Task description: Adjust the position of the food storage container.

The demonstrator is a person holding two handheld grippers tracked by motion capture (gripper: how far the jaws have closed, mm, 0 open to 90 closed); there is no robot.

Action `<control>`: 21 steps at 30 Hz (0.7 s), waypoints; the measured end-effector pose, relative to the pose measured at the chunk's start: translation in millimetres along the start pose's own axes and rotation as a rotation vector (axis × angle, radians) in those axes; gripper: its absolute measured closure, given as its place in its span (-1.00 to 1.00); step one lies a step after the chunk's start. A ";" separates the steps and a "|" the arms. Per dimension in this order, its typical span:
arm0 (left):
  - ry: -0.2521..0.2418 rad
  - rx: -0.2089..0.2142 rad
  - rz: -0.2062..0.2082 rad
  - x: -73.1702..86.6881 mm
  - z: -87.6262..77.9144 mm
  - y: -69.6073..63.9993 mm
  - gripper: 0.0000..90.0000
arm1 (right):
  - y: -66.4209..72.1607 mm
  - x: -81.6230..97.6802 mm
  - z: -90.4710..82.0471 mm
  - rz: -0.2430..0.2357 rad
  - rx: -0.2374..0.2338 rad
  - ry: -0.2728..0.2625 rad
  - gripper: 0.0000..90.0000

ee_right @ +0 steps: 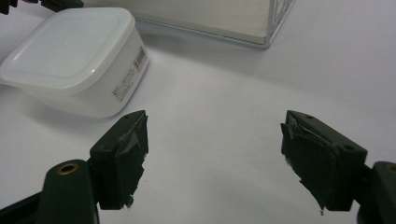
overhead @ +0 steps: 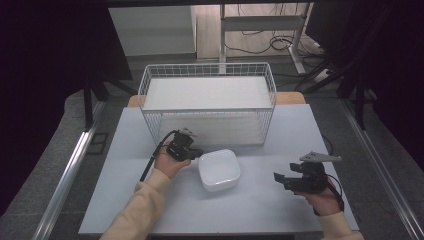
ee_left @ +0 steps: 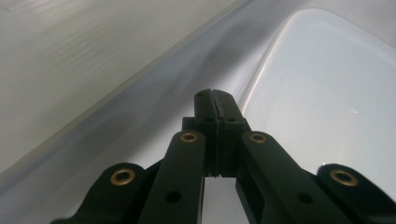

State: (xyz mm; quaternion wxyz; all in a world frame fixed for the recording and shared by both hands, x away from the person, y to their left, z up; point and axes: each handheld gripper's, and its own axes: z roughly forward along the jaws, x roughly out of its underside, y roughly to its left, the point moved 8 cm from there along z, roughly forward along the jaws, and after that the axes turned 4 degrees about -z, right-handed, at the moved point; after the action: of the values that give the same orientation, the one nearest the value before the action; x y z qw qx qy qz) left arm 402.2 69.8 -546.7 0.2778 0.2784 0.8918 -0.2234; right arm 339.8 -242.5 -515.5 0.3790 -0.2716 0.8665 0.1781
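A white lidded square container (overhead: 219, 170) sits near the middle of the grey table (overhead: 285, 135). My left gripper (overhead: 196, 152) rests just left of the container's upper left corner. In the left gripper view its jaws (ee_left: 215, 100) are pressed together with nothing between them, the container (ee_left: 327, 88) just to their right. My right gripper (overhead: 278, 178) hovers at the table's right side, pointing left toward the container. Its jaws stand wide apart and empty (ee_right: 215, 149), with the container (ee_right: 70, 51) farther off at upper left.
A white wire basket (overhead: 207, 66) with a white floor stands at the back of the table, just behind the container; its base (ee_right: 233, 21) lies ahead of the right gripper. Bare table lies between the container and the right gripper.
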 end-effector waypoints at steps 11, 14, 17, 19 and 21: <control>0.043 0.007 0.040 6.7 -4.1 -9.3 1.00 | -0.8 -3.6 -3.8 0.007 0.005 -0.010 -0.49; 0.059 0.011 0.055 9.6 -6.0 -11.9 1.00 | -0.8 -3.7 -4.6 0.008 0.005 -0.010 -0.49; 0.051 0.026 0.046 13.5 -7.4 -14.8 1.00 | -2.4 -2.2 -4.5 0.017 0.011 -0.003 -0.49; 0.047 0.030 0.041 15.3 -8.3 -14.9 1.00 | -2.7 -2.8 -5.7 0.021 0.014 -0.006 -0.49; 0.063 0.030 0.050 20.2 -10.1 -13.8 1.00 | -3.1 -3.3 -6.4 0.022 0.017 -0.007 -0.49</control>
State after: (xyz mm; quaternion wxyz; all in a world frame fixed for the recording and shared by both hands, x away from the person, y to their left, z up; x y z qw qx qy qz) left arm 375.9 72.7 -548.4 0.2509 0.3115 0.8895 -0.2207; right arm 339.9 -247.1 -509.2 0.3822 -0.2581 0.8697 0.1759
